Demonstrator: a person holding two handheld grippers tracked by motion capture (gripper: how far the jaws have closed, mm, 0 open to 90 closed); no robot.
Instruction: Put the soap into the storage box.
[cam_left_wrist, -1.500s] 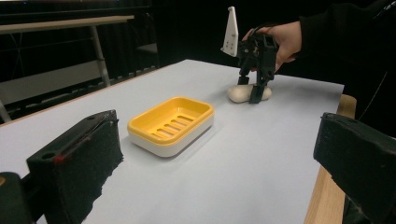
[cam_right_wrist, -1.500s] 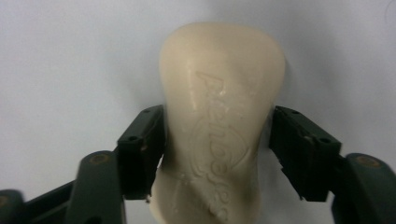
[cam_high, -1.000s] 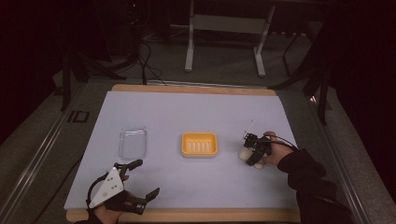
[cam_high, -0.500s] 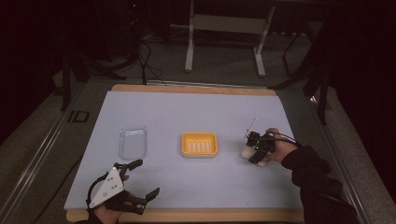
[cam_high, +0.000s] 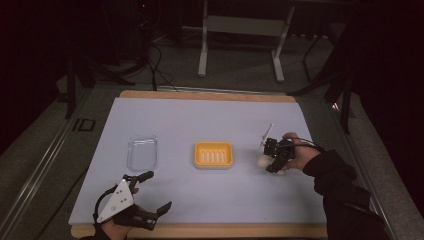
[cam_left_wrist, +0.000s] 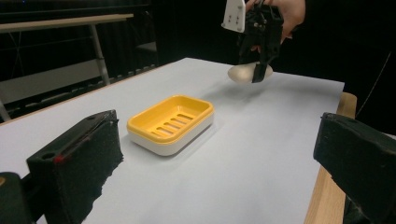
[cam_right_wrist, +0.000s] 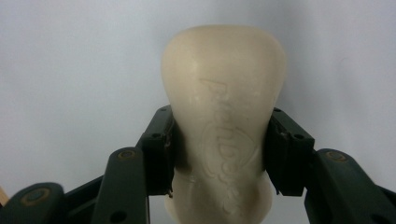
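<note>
Right gripper view: soap (cam_right_wrist: 223, 121) is clamped in the right hand-held gripper (cam_right_wrist: 219, 149), clear of the tabletop (cam_high: 200, 120), beside the dish (cam_high: 214, 154); the left hand-held gripper (cam_high: 155, 192) is held wide.

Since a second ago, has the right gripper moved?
Yes. The right gripper, shut on the soap bar, has shifted slightly up the high view, away from the table's near edge.

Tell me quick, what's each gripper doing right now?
Left gripper: jaws open, holding nothing.
Right gripper: jaws shut on the cream bar of soap, lifted off the table.
</note>
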